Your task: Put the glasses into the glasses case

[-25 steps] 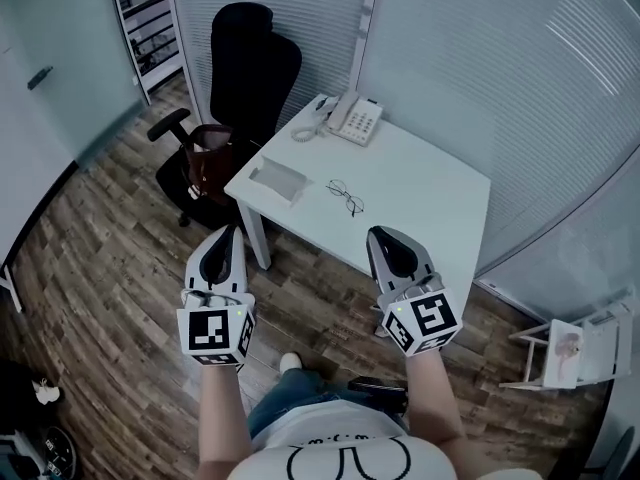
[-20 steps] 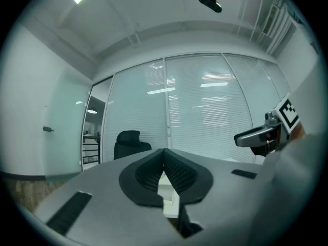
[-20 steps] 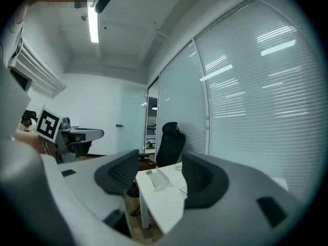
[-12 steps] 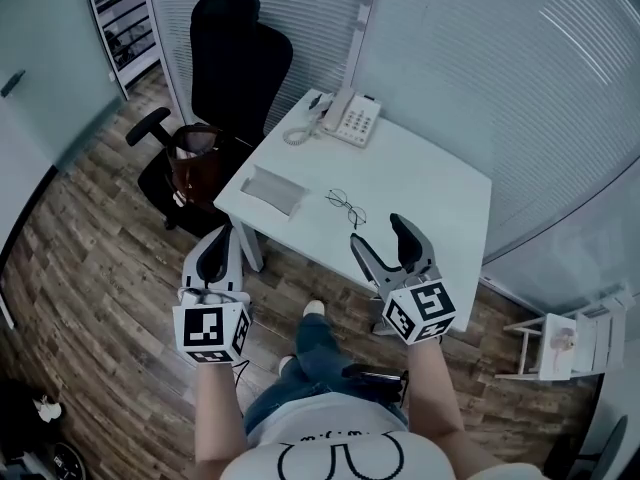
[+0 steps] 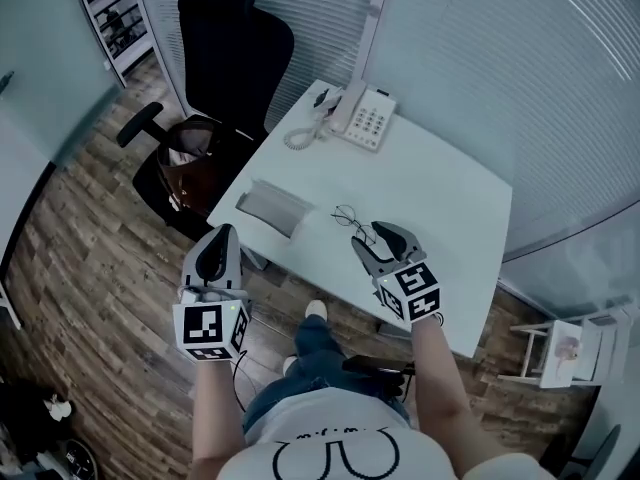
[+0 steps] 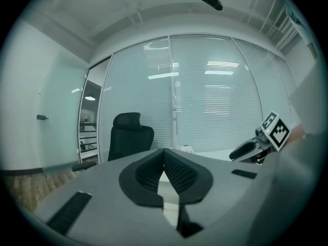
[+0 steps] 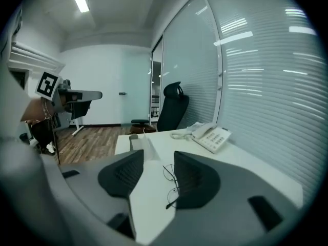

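The thin wire-framed glasses point(image 5: 352, 219) lie on the white table point(image 5: 450, 198). To their left, near the table's left edge, rests the grey glasses case point(image 5: 272, 208). My right gripper point(image 5: 380, 238) hangs over the table's front part, its tips just short of the glasses. Its jaws are closing and the pads press on nothing. In the right gripper view the glasses point(image 7: 170, 181) show through the gap of the right gripper point(image 7: 158, 160), with the case point(image 7: 141, 145) beyond. My left gripper point(image 5: 222, 240) is shut and empty, off the table's front-left corner, and the left gripper point(image 6: 164, 155) points level.
A white desk phone point(image 5: 365, 118) with a coiled cord sits at the table's far side. A black office chair point(image 5: 232, 43) with a brown bag point(image 5: 190, 163) on its seat stands left of the table. Blinds and glass walls close in behind. The floor is wood.
Both hands moved forward to the table. The right gripper went from shut to wide open, then narrowed, and dropped to just before the glasses. The left gripper stayed shut.
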A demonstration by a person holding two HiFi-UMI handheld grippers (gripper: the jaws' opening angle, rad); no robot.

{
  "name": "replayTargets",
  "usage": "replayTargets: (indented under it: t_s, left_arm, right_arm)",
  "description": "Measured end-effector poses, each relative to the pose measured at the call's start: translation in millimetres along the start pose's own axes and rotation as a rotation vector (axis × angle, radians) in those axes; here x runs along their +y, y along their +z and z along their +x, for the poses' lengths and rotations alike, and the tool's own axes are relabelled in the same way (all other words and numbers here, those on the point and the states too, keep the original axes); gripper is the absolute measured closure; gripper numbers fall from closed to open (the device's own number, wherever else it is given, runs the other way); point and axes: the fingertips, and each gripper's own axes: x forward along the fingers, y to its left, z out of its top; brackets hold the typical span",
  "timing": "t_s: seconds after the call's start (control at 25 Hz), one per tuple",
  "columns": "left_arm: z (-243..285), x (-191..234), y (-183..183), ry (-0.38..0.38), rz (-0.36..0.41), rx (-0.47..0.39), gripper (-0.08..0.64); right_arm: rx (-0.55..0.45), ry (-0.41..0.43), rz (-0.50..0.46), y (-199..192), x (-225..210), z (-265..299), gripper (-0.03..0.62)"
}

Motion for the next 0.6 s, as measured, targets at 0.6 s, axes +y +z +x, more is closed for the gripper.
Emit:
replayTargets:
  t_s: [0.6]
  left_arm:
    - [82,25,-58,0.050,-0.023,0.175,0.544]
  right_arm:
    - [0.311,0.230,-0.023,-104,-46,101,0.476]
